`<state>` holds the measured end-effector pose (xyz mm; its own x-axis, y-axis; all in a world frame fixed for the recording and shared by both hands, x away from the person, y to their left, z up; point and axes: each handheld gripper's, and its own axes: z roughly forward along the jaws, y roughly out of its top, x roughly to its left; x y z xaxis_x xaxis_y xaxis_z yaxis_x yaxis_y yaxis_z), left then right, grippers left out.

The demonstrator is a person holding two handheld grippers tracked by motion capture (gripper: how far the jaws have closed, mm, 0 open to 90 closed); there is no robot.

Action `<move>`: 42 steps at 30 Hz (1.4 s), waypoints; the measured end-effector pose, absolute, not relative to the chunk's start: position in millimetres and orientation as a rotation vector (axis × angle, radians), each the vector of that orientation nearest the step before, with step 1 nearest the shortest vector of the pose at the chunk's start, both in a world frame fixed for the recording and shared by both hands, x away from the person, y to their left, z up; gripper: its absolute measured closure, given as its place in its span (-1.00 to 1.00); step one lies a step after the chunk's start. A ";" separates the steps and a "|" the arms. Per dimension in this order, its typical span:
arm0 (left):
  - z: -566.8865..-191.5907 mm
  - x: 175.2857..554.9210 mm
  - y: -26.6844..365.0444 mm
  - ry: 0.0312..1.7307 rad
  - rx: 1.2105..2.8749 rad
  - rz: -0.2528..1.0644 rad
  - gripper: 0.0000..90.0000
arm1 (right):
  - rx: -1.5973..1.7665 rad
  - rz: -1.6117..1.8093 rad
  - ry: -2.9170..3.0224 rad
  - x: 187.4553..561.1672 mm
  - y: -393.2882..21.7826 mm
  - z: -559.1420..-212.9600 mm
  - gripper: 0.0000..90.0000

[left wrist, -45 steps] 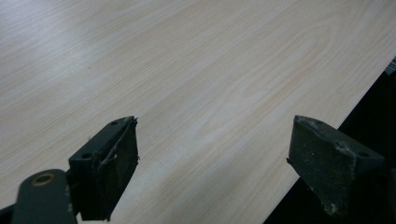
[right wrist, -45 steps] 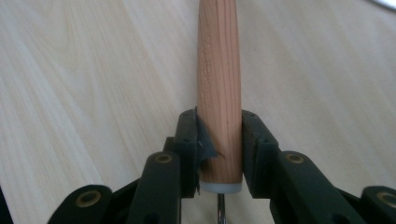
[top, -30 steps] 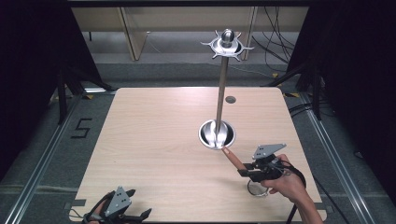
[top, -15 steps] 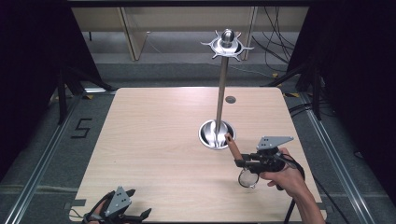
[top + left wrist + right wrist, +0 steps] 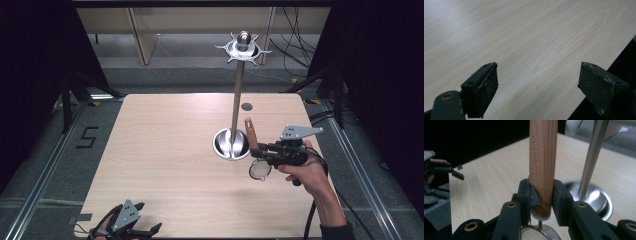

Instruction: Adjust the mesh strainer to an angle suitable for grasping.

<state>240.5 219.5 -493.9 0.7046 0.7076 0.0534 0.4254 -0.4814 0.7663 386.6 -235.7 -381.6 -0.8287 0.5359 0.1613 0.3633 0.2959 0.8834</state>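
Strainer (image 5: 541, 165) handle clamped between right gripper (image 5: 541, 195) fingers (image 5: 560, 195).

The right gripper (image 5: 256, 148) has turned the small strainer (image 5: 260, 169) from nearly flat to nearly upright: one second ago its wooden handle (image 5: 249, 132) pointed low toward the stand base (image 5: 231, 144); now the handle stands up beside the stand's pole and the mesh bowl hangs below the jaws (clamped on the handle). The right hand (image 5: 306, 172) has shifted slightly away from the bench's near edge.
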 end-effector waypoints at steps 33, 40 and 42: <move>-495.9 239.2 217.2 0.898 2.131 0.466 -0.66 | 0.784 1.699 2.164 426.9 -233.7 -267.8 0.59; -497.1 238.5 215.5 0.887 2.097 0.443 -0.66 | 0.800 1.680 2.177 436.5 -232.5 -269.1 0.59; -495.5 238.5 216.8 0.895 2.138 0.460 -0.66 | 0.820 1.679 2.182 438.5 -231.1 -270.5 0.59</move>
